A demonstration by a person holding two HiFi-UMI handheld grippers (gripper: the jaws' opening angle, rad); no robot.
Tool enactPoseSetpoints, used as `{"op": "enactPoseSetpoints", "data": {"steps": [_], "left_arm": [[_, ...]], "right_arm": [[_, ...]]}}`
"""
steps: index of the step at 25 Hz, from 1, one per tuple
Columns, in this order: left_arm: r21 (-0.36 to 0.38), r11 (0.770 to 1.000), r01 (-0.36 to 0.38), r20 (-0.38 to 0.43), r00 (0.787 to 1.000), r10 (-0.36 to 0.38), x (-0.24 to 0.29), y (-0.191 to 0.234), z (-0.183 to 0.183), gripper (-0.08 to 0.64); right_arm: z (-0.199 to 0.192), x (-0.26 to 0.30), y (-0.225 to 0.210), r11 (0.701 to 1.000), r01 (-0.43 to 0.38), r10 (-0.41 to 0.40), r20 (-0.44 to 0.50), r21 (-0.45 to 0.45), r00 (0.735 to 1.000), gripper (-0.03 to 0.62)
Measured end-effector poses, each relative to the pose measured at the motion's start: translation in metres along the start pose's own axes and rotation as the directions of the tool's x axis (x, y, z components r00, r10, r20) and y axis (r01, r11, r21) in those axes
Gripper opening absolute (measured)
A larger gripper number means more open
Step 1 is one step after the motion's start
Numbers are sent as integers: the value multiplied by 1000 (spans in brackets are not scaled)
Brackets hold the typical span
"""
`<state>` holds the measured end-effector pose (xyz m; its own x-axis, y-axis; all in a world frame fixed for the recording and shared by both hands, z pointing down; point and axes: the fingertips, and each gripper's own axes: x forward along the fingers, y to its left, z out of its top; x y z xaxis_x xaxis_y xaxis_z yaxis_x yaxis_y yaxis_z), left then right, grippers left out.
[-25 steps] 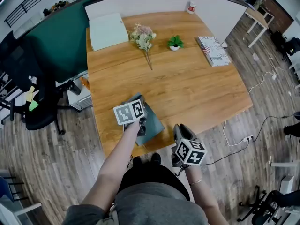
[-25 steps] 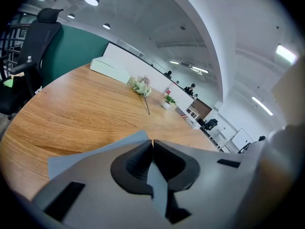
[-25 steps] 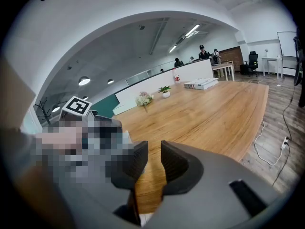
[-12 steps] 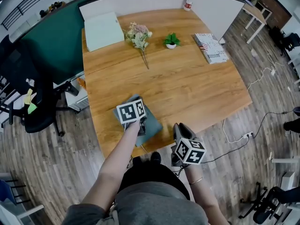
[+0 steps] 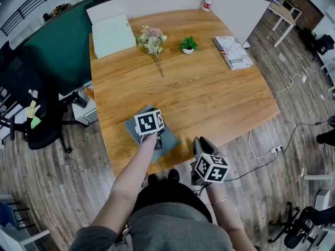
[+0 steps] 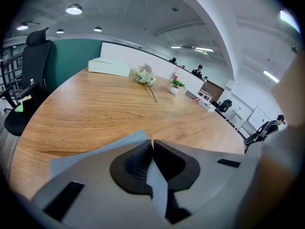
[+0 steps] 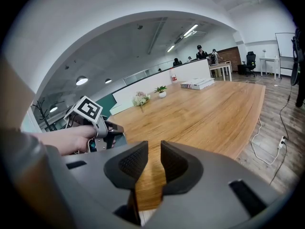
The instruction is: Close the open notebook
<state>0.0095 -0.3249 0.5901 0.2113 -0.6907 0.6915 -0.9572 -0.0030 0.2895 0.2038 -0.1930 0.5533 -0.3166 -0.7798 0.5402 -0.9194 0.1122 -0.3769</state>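
A grey-blue notebook [image 5: 135,127] lies flat on the wooden table [image 5: 209,98] near its front left edge, cover side up. My left gripper [image 5: 160,141] is above it with its jaws shut and nothing between them. In the left gripper view the notebook [image 6: 95,154] fills the space just under the shut left gripper [image 6: 152,144]; I cannot tell whether the tips touch it. My right gripper [image 5: 199,142] hangs off the table's front edge, to the right of the notebook. In the right gripper view the right gripper [image 7: 153,159] is open and holds nothing.
At the table's far side stand a white box [image 5: 110,34], a bunch of flowers [image 5: 151,40], a small potted plant [image 5: 187,45], a stack of magazines [image 5: 232,51] and a bottle [image 5: 208,0]. A black office chair [image 5: 31,114] is on the left, and a cable [image 5: 272,156] runs over the floor.
My left gripper has sunk a little toward the notebook and rolled slightly. The right gripper has stayed where it was.
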Motion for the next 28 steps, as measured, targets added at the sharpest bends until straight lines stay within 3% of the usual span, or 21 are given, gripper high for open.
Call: {"op": "enactPoseSetpoints", "data": {"steps": [9, 14, 17, 28], "left_arm": [[51, 998, -38, -1, 999, 38, 2, -2, -2, 31], [104, 994, -18, 8, 1000, 17, 1, -8, -2, 34], [137, 990, -10, 20, 1000, 7, -6, -13, -6, 98], [318, 948, 20, 104, 993, -56, -57, -28, -30, 82]], "right_arm": [[-5, -9, -4, 1000, 4, -4, -2, 6, 1000, 87], [-3, -14, -2, 1000, -4, 4, 5, -2, 1000, 87], [-3, -20, -3, 1000, -3, 3, 13, -5, 1000, 87], [-7, -30, 9, 999, -44, 45, 30, -29, 999, 77]]}}
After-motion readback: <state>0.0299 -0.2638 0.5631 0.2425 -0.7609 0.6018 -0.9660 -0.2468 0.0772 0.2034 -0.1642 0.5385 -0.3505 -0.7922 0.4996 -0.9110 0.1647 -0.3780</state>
